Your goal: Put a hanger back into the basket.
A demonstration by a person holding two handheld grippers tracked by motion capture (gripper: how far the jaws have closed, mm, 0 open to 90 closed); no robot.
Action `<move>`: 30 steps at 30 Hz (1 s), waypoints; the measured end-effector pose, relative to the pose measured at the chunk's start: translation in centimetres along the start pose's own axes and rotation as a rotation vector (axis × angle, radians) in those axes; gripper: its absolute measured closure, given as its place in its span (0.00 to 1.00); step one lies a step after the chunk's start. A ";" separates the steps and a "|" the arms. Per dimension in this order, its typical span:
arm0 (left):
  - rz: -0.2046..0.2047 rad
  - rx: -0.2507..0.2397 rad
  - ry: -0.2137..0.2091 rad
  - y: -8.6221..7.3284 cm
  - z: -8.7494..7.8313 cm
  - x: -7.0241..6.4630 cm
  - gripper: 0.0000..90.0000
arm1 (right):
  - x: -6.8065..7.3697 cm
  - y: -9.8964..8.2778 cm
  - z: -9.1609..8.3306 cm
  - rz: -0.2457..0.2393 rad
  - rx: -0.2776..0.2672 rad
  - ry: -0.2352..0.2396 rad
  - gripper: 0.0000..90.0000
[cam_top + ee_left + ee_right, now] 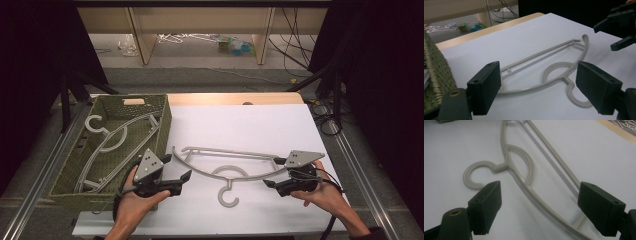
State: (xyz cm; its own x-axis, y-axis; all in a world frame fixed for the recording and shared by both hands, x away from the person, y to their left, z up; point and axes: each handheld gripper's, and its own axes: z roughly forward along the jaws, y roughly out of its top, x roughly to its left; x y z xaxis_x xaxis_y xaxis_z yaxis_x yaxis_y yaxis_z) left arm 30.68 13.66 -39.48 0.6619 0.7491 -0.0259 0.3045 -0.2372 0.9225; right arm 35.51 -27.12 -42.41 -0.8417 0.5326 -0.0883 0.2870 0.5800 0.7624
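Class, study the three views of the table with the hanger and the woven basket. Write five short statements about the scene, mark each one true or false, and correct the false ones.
1. A grey hanger lies flat on the white table. True.
2. The green woven basket sits at the right side of the table. False: it sits at the left side.
3. The basket holds hangers in the basket. True.
4. The left gripper is clamped on the hanger's hook. False: its jaws stand open, with the hanger on the table beyond them.
5. The right gripper is lifting the hanger off the table. False: its jaws stand open at the hanger's right end, and the hanger lies flat.
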 end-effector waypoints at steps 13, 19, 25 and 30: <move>0.060 0.033 -0.025 -2.8 2.0 -2.0 0.21 | 0.0 -0.1 0.1 -0.022 0.019 -0.014 0.22; 0.067 0.055 -0.051 -3.6 2.5 -2.5 0.20 | -0.9 0.0 0.9 -0.023 0.019 -0.015 0.18; 0.079 0.052 -0.040 -3.8 2.4 -2.5 0.20 | -1.8 0.0 2.7 -0.057 0.090 0.006 0.24; 0.073 0.053 -0.026 -3.8 2.4 -2.0 0.20 | -2.1 0.1 5.3 -0.094 0.184 0.083 0.24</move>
State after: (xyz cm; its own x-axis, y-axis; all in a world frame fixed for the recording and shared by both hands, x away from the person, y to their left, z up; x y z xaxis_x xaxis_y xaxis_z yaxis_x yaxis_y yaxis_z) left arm 29.80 11.55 -43.90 0.7008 0.7128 0.0299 0.2902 -0.3231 0.9008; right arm 39.71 -24.89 -45.62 -0.9015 0.4224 -0.0944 0.2774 0.7314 0.6230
